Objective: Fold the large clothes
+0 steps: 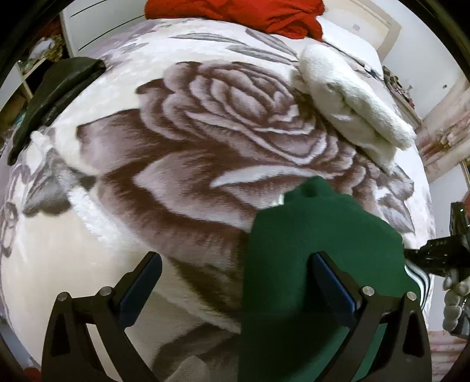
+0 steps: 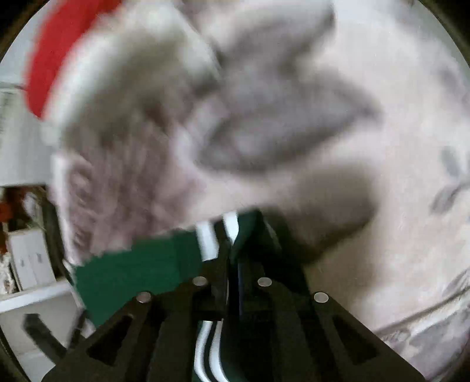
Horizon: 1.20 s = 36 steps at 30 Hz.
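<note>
Far to the left of the left tongs (image 1: 233, 291), a dark garment (image 1: 58, 91) lies at the bed's edge. The left tongs stand wide and hold nothing. Under them and ahead of them spreads the blanket (image 1: 188, 141) with its big rose print. The green garment (image 1: 308, 264), the thing to fold, lies on the blanket at the right finger (image 1: 332, 282) of these tongs, which stands in front of it; I cannot tell if the finger touches the cloth. Ahead and to the right of the left tongs rests a folded white fleece (image 1: 352, 108), and far ahead a red cloth (image 1: 235, 14).

Further right, the right tongs (image 2: 233, 249) are narrow and pinch the green garment at its white-striped edge.

What could go wrong: only one pair of tongs has the cloth, so if the right tongs lift or pull now, the free side may drag, bunch and give a crooked fold. The grip is also near the very edge, so I judge that the thick cloth could slip out under its own weight.

The left view is sharp and shows the whole bed, the other clothes, and the right tongs from outside with the person's hand (image 1: 452, 299). The right view is blurred. Only it shows the pinch itself and the stripes (image 2: 205, 238) running between the fingers.
</note>
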{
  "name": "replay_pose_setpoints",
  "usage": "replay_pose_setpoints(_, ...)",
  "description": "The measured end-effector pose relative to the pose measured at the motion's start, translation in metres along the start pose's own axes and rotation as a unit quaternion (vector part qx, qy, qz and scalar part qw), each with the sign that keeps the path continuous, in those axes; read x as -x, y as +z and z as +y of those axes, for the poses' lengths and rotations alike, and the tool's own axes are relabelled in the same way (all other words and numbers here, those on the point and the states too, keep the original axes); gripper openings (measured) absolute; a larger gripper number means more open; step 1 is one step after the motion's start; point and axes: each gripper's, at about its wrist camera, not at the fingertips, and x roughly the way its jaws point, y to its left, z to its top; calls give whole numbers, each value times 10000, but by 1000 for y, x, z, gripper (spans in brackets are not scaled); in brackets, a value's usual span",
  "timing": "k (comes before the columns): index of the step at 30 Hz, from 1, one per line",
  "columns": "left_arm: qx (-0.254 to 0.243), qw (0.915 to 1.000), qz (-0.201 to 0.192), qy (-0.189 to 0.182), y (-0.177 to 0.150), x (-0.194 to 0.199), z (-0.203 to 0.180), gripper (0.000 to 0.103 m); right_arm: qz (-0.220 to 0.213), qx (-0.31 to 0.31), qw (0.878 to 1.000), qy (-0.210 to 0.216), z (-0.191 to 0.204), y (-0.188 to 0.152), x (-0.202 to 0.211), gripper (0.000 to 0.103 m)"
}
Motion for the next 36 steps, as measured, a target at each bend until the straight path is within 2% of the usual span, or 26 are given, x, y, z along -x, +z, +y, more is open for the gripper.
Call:
replay_pose_setpoints(2,33,9989,-112,465,0,12,13,103,108,38,9994,-332,7,0,6,40)
replay_pose_setpoints(3,71,9974,-176,693,0,17,23,103,88,171,9988,-456,14,-3,16,48)
replay_pose_setpoints(4,106,9958,-203,888,-1,20,32,103,48,395,9973,-624,25,-7,31,62)
replay_pose_setpoints(6,171,9918,-106,1261,-5,18,49,103,-170,971,9914,-866,51,-18,60,65)
replay_pose_setpoints(8,315,9892,49,1429,-11,12,67,103,-237,1630,9813,-996,86,-31,82,66)
replay_pose_setpoints(10,512,9871,229,1502,-20,5,81,103,-124,2282,9708,-728,136,-43,88,71)
replay_pose_setpoints(13,754,9843,385,1548,-32,-3,95,103,454,3040,9514,-161,208,-54,64,71)
replay_pose_setpoints(15,810,9834,430,1568,-37,-4,97,103,877,3636,9274,-33,263,-64,28,71)
replay_pose_setpoints(16,849,9827,456,1579,-41,-5,100,103,1153,4044,9072,-152,293,-70,-1,71)
replay_pose_setpoints(18,908,9824,467,1564,-47,-7,104,103,1498,4543,8767,-508,327,-86,-44,71)
replay_pose_setpoints(19,937,9824,467,1544,-50,-7,105,103,1743,4819,8553,-762,340,-94,-67,71)
replay_pose_setpoints(20,960,9826,473,1521,-51,-7,106,103,2051,5251,8147,-1358,347,-106,-98,71)
replay_pose_setpoints(21,982,9826,485,1498,-53,-8,107,103,2224,5451,7912,-1653,349,-113,-117,71)
replay_pose_setpoints(22,990,9830,485,1467,-56,-8,108,103,2387,5320,7937,-1733,350,-114,-130,62)
replay_pose_setpoints(23,976,9832,477,1464,-55,-9,107,103,2579,5024,8063,-1759,350,-111,-138,52)
replay_pose_setpoints(25,941,9832,430,1504,-57,-8,107,103,2893,3929,8571,-1651,341,-92,-148,42)
replay_pose_setpoints(26,942,9832,415,1506,-57,-8,107,103,3020,2984,8945,-1400,327,-74,-149,39)
replay_pose_setpoints(27,956,9830,406,1514,-56,-8,106,103,3117,2255,9156,-1167,311,-62,-149,38)
replay_pose_setpoints(28,981,9826,401,1527,-54,-8,106,103,3167,1834,9253,-990,299,-56,-149,38)
replay_pose_setpoints(30,982,9835,385,1467,-50,-9,103,103,3353,1158,9331,-587,274,-50,-150,39)
replay_pose_setpoints(31,961,9840,378,1452,-48,-10,101,103,3409,1218,9306,-548,274,-50,-148,41)
replay_pose_setpoints(33,880,9844,351,1481,-44,-10,97,103,3382,1923,9187,-689,295,-52,-137,49)
replay_pose_setpoints(35,856,9847,369,1470,-44,-12,95,103,2922,2717,9126,-887,322,-57,-116,66)
replay_pose_setpoints(36,872,9847,389,1455,-44,-13,95,103,2620,3242,9036,-986,339,-63,-105,67)
